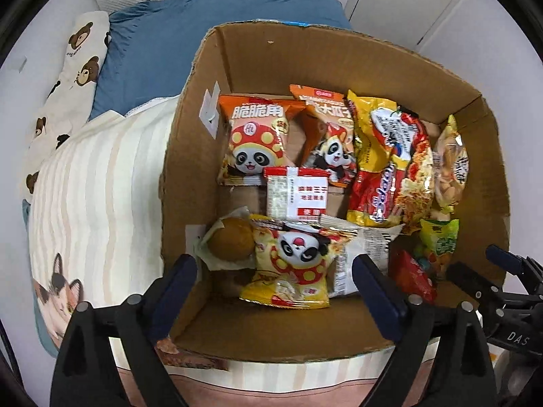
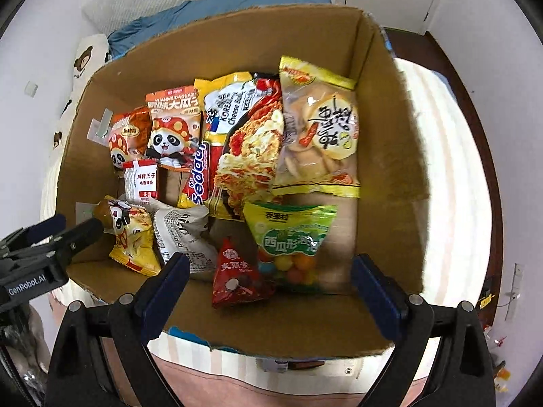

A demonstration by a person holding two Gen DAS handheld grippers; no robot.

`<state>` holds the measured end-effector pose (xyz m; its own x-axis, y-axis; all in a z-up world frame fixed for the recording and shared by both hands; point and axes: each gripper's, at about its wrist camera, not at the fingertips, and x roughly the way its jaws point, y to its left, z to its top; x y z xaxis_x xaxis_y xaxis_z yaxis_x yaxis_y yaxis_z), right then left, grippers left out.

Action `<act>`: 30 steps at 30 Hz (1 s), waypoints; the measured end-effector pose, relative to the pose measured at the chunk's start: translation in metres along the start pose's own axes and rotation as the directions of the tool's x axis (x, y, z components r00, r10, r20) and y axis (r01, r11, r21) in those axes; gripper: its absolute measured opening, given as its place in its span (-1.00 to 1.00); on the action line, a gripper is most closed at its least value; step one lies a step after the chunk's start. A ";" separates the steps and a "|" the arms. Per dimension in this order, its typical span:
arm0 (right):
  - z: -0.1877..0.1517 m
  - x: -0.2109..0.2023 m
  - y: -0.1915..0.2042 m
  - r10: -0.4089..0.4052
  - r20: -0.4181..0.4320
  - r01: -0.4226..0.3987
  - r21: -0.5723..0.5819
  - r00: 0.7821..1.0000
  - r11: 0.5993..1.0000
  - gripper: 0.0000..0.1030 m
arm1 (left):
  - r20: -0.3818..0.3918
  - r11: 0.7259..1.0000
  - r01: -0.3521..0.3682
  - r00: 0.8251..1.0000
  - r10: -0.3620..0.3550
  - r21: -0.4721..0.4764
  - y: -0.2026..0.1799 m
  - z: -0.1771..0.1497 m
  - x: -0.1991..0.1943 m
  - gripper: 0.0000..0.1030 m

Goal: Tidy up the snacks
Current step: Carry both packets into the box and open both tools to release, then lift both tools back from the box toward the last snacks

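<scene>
An open cardboard box (image 1: 190,156) (image 2: 390,135) on a bed holds several snack packs. In the left wrist view I see an orange panda bag (image 1: 254,142), a yellow panda bag (image 1: 292,261), a wrapped brown bun (image 1: 230,239) and a red noodle pack (image 1: 390,169). In the right wrist view I see a green candy bag (image 2: 292,234), a red triangular pack (image 2: 237,278) and a yellow cracker bag (image 2: 319,129). My left gripper (image 1: 275,273) is open and empty above the box's near left part. My right gripper (image 2: 269,271) is open and empty above the near right part.
The box stands on a striped blanket (image 1: 88,183) with a cat print. A blue pillow (image 1: 163,51) and a bear-print pillow (image 1: 78,68) lie behind it. White cupboard doors (image 1: 424,3) stand at the back right. Dark floor (image 2: 451,78) shows right of the bed.
</scene>
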<state>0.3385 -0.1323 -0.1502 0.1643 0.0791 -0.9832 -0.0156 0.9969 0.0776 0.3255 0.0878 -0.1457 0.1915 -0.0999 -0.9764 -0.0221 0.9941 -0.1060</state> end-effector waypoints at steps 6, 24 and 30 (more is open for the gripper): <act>-0.008 -0.013 -0.001 -0.018 0.035 0.018 -0.001 0.999 1.000 0.91 | 0.038 1.000 -0.006 0.999 0.006 -0.004 -0.008 -0.014 -0.008 0.82; -0.077 -0.082 -0.006 -0.029 0.239 0.033 -0.016 0.971 0.999 0.91 | 0.285 0.998 -0.053 0.958 0.041 0.034 -0.038 -0.082 -0.075 0.82; -0.111 -0.121 -0.005 -0.013 0.324 0.021 -0.022 0.946 1.000 0.91 | 0.376 0.998 -0.043 0.926 0.024 0.043 -0.048 -0.117 -0.114 0.82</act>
<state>0.2093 -0.1468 -0.0502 0.4754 0.0631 -0.8775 -0.0335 0.9980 0.0536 0.1897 0.0469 -0.0517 0.5462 -0.0533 -0.8360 0.0115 0.9984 -0.0562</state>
